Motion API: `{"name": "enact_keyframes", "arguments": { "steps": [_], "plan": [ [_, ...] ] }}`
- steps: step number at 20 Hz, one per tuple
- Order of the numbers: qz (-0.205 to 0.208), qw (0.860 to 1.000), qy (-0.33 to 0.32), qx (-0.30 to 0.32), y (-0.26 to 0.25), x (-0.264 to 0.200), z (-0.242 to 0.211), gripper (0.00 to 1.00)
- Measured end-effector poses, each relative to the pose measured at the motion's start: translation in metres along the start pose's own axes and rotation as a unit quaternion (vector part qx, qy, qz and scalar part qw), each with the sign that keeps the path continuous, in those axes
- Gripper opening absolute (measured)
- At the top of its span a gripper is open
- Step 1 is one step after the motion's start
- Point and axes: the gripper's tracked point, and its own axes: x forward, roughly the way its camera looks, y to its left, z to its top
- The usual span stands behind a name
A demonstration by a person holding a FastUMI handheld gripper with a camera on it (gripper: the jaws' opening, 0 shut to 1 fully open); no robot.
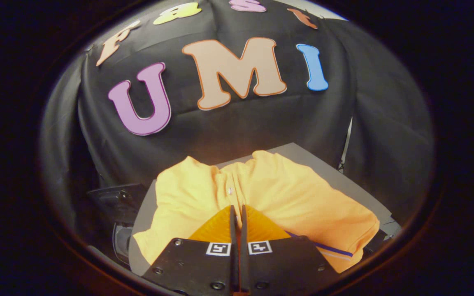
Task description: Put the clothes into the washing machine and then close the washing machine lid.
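On the grey desk (331, 172), a yellow shirt (286, 197) lies just under and ahead of the gripper (238, 213).

The gripper's fingers stand almost together, only a thin gap between them, and I cannot tell whether any cloth is pinched there. The shirt spreads to both sides of the fingers, its long axis across them, its button placket straight ahead of the tips. A dark object (117, 205), maybe the washing machine, sits left of the shirt, so the carry probably goes that way.
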Motion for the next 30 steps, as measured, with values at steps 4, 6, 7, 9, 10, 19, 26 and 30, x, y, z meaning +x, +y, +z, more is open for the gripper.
{"name": "enact_keyframes", "arguments": {
  "steps": [4,6,7,9,10,19,26,30],
  "plan": [
    [0.012,0.999,-0.038,-0.009,0.028,-0.033,0.019,0.01],
    [0.035,0.998,-0.057,0.001,0.049,-0.045,0.030,0.01],
    [0.047,0.996,-0.071,0.006,0.061,-0.053,0.036,0.01],
    [0.066,0.994,-0.089,0.019,0.084,-0.063,0.042,0.01],
    [0.073,0.993,-0.094,0.024,0.096,-0.067,0.043,0.01],
    [0.130,0.986,-0.105,0.014,0.197,-0.093,0.038,0.01],
    [0.183,0.977,-0.105,0.015,0.278,-0.108,0.032,0.01],
    [0.197,0.974,-0.112,0.018,0.311,-0.115,0.032,0.01]
  ]
}}
